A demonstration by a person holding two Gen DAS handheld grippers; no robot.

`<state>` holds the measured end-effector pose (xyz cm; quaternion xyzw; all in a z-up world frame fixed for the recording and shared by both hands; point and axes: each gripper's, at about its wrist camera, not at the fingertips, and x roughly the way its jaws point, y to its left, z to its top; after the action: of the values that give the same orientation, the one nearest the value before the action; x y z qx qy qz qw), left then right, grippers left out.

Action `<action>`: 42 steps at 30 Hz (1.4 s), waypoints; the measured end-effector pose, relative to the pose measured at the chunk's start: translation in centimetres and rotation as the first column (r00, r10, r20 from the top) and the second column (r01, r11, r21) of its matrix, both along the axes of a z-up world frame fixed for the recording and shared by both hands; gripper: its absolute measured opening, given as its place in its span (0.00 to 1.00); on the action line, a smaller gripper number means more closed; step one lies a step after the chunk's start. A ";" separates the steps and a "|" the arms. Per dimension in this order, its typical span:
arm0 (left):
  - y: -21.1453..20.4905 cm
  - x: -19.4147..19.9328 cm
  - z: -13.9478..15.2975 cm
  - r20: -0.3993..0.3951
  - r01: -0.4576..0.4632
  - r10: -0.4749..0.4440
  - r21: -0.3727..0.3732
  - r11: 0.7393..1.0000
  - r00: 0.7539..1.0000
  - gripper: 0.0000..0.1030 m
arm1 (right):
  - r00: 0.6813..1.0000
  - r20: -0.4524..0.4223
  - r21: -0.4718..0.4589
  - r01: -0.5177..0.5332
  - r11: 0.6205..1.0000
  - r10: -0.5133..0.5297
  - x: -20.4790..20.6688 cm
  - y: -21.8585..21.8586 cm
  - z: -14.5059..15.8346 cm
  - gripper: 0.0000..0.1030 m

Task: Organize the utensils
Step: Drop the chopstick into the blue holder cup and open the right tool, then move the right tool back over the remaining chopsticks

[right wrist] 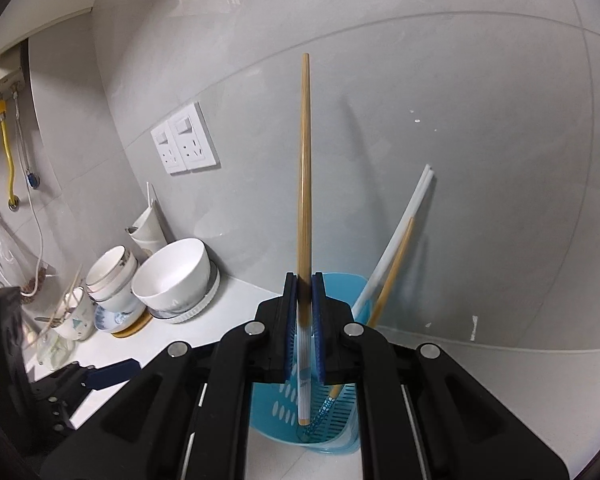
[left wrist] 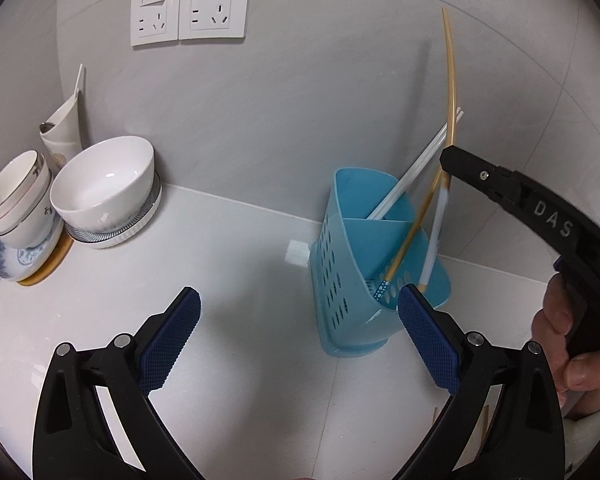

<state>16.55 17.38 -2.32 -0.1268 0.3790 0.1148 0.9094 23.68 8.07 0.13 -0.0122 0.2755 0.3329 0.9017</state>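
While white chopsticks lean inside, the blue holder stands upright.

Two white wall sockets, white bowl on a plate, stacked cups, grey tiled wall

Bare counter lies open between the stacked bowls and the blue holder, apparently unobstructed.

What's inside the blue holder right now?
In the holder: a white chopstick pair leaning in the back compartment, one bamboo chopstick in front, and the right gripper's bamboo chopstick, lower end inside. The floor is partly hidden.
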 end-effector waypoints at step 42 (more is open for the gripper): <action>-2.8 -0.3 1.1 -0.018 0.021 -0.021 0.027 0.999 1.000 0.94 | 0.984 -0.037 -0.181 0.166 0.969 -0.175 -4.2 -8.1 1.2 0.92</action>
<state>16.22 14.60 -1.24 -0.1094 0.3866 0.1115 0.9089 19.46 0.00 1.34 -0.0601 0.3277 0.2286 0.9147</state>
